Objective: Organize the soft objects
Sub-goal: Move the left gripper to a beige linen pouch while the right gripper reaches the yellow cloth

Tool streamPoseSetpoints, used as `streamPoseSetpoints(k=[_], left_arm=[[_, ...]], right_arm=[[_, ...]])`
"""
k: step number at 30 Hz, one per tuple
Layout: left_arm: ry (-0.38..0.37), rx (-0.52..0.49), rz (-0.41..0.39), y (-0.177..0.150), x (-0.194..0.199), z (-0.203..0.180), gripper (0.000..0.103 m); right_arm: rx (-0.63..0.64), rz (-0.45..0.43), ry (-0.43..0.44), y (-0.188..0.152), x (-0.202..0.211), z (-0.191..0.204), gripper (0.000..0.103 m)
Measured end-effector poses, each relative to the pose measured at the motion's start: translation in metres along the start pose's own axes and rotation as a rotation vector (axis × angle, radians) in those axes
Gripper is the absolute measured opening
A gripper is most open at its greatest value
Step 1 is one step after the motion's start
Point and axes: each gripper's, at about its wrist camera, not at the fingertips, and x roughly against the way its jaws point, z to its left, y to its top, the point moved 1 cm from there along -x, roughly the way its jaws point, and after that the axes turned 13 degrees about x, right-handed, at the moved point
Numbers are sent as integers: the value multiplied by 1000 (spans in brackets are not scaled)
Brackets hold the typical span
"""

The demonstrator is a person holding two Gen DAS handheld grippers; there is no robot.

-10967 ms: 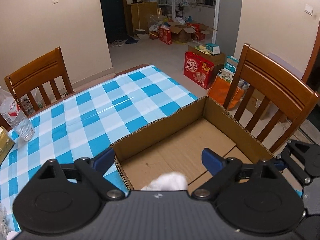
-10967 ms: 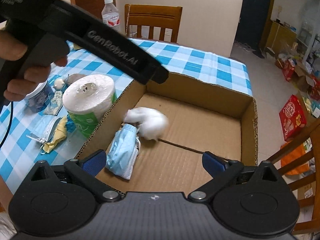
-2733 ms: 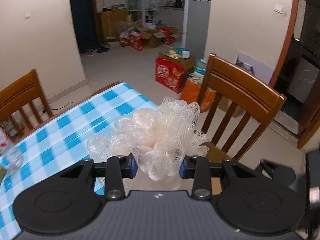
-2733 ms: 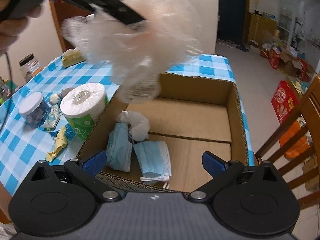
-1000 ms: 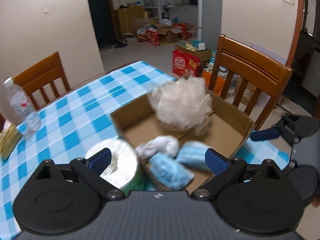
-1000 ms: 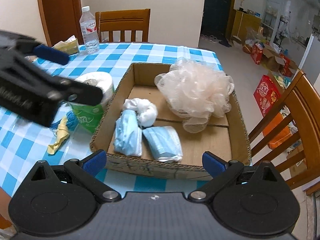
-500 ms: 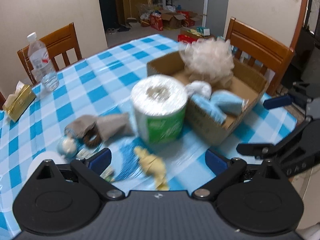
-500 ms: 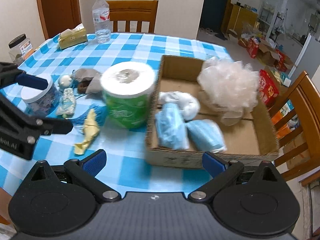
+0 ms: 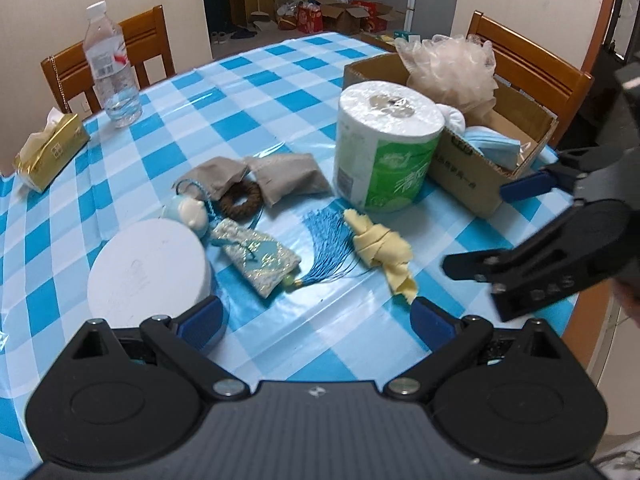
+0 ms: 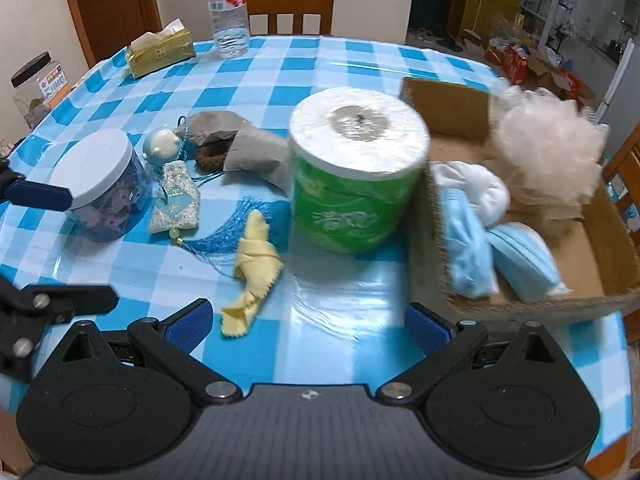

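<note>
Both my grippers, left gripper [image 9: 316, 318] and right gripper [image 10: 306, 322], are spread wide and empty now. I just dropped the puffy sponge [image 10: 548, 156] into the box [image 10: 444, 98]. Next soft thing could be the yellow cloth [image 9: 380, 250] on the table.

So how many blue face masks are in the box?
2. One face mask lies by the cardboard box's near-left wall; the other face mask lies just right of it. More could hide under the puffy bath sponge.
</note>
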Motion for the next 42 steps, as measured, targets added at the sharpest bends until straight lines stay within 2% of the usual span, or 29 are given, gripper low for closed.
streamPoseSetpoints(k=[8,17,24,34,42], left_arm=[[10,7,40,-7,1,14,99],[42,-23,39,6,10,29,99],[67,-48,30,22,3,34,99],[67,-91,-2,62,-9,39,99],[40,-92,46,111,-44,54,99]], right_arm=[[-69,16,30,13,-44,6,103],[-97,11,-36,23,-71,11,103],[-109,45,-74,19,-84,14,103],[-56,46,-40,12,-81,14,103],[-62,76,-32,16,-83,13,103]])
